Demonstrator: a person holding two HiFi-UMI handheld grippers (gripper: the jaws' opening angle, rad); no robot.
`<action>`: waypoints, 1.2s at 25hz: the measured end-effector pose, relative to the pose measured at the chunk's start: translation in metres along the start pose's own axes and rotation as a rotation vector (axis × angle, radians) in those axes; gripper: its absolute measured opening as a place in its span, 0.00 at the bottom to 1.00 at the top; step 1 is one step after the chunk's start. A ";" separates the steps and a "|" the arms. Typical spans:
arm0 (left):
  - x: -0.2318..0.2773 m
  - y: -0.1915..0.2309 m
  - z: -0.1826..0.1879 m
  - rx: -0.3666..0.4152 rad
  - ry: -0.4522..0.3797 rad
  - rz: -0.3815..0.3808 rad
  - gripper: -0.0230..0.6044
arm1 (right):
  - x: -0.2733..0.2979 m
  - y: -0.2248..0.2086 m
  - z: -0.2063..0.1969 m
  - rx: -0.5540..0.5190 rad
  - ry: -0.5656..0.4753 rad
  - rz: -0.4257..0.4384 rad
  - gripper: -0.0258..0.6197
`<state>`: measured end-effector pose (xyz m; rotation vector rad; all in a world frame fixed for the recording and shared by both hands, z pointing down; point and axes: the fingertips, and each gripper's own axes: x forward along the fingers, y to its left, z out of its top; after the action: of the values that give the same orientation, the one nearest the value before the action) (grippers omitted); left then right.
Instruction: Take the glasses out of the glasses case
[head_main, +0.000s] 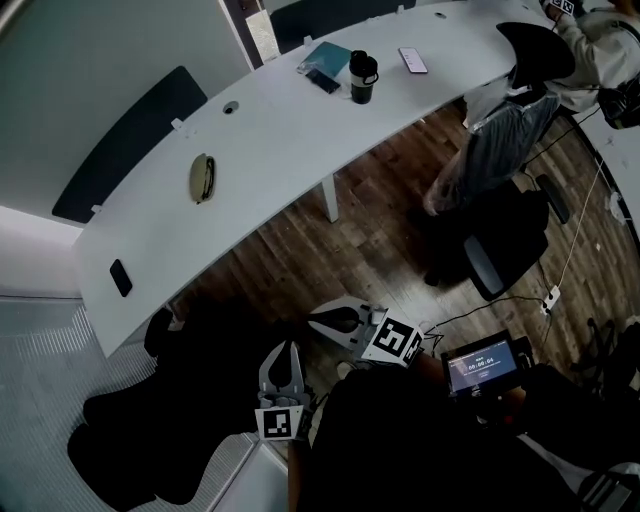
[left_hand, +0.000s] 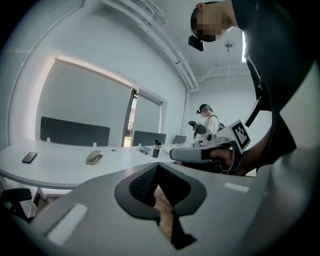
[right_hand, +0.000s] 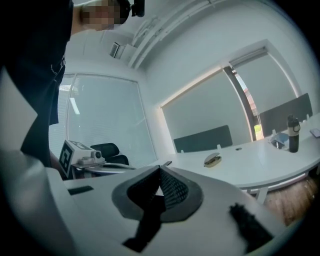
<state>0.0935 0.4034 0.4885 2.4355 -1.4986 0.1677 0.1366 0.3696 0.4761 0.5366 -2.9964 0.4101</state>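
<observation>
The beige glasses case (head_main: 202, 178) lies on the curved white table (head_main: 270, 150), well away from both grippers; whether it is open I cannot tell. The case also shows far off in the left gripper view (left_hand: 93, 157) and the right gripper view (right_hand: 213, 160). My left gripper (head_main: 283, 352) is held low over the floor, short of the table, with its jaws shut and nothing in them (left_hand: 156, 166). Just to its right, my right gripper (head_main: 322, 320) points leftward, likewise shut and empty (right_hand: 160, 170).
On the table lie a black phone (head_main: 120, 277) near the left end, a black mug (head_main: 362, 77), a teal notebook (head_main: 326, 57) and another phone (head_main: 412, 60). Black chairs (head_main: 150, 440) stand at lower left. A person sits by a chair (head_main: 505, 240) at upper right.
</observation>
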 end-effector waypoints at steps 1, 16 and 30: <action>0.008 -0.003 0.002 0.002 0.007 0.006 0.05 | -0.002 -0.011 0.001 0.013 -0.002 -0.001 0.05; 0.062 0.042 0.014 -0.036 -0.013 0.066 0.05 | 0.031 -0.082 -0.007 0.072 0.088 0.028 0.05; 0.071 0.136 0.033 -0.052 -0.084 0.000 0.05 | 0.118 -0.072 0.033 -0.131 0.150 0.032 0.05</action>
<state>0.0037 0.2751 0.4977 2.4292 -1.5184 0.0262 0.0502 0.2563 0.4760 0.4275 -2.8647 0.2423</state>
